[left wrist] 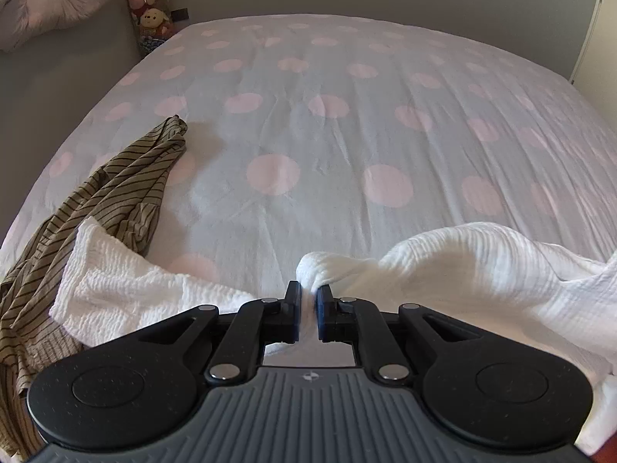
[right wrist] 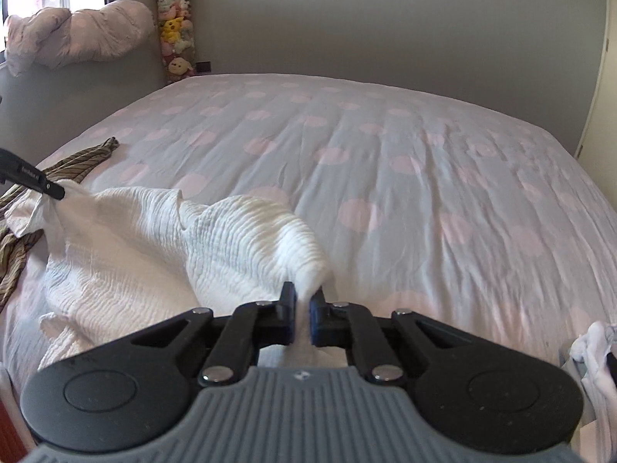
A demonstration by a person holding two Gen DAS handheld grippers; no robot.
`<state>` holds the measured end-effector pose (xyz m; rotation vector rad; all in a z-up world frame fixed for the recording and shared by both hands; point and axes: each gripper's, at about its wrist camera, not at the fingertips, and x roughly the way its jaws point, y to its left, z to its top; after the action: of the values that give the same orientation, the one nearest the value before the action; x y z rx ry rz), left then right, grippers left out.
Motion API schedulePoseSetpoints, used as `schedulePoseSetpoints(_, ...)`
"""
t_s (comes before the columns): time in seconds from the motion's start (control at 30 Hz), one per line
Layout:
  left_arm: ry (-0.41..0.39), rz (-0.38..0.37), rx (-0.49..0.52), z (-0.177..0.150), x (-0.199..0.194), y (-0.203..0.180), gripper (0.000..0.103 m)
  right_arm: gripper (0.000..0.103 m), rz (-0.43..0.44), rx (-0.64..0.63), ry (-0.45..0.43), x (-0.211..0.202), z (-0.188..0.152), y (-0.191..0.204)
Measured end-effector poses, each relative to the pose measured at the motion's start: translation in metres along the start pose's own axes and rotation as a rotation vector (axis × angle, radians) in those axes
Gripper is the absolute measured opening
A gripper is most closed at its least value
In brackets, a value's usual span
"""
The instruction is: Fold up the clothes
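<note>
A bedroom with grey walls holds a wide bed [left wrist: 347,123] under a pale sheet dotted with pink circles; a bundled duvet [right wrist: 77,34] sits on a ledge beyond the far left corner, and a column of soft toys [right wrist: 175,34] stands beside it; most of the sheet lies bare out to the far edge and the right edge. The task's things crowd the near edge; a white crinkled garment [right wrist: 154,247] lies rumpled there, stretched between the two tools, and a brown striped garment [left wrist: 115,189] sprawls unfolded at the near left corner, partly under a loose end of the white one. The left gripper [left wrist: 308,293] is clenched on a bunched corner of the white cloth, the fabric pinched between its jaws and lifted a little off the sheet; the right gripper [right wrist: 302,295] is likewise clamped on another bunched part, a ridge of cloth rising in front of it. A further white bundle [right wrist: 590,347] shows at the near right corner, too cropped to identify.

As to progress, I judge the white garment to be in hand but not yet folded; it sags in waves with no flat panel or crisp crease visible; whether it is being spread out or drawn into a fold the views do not settle. The striped garment is plainly still to fold; no finished stack appears anywhere on the bed.
</note>
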<state>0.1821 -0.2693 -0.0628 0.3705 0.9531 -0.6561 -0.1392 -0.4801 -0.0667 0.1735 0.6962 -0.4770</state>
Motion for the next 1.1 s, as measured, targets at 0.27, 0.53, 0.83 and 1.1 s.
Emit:
schedulePoseSetpoints(0.27,0.103,-0.011,0.066,-0.056,-0.064,0.025,0.005,0.008,0.078,-0.134,0.067,-0.048,-0.028,0.026)
schedulePoseSetpoints(0.53,0.215,0.01,0.108,-0.107,-0.069,0.03,0.004,0.008,0.167,-0.26,0.24,-0.059,-0.079,0.052)
schedulePoseSetpoints(0.83,0.246,0.042,0.138,-0.12,-0.081,0.044,0.001,0.008,0.182,-0.356,0.242,-0.077,-0.096,0.063)
schedulePoseSetpoints(1.1,0.173,-0.059,0.196,-0.1,-0.091,0.033,0.013,0.025,0.27,-0.424,0.212,-0.097,-0.073,0.067)
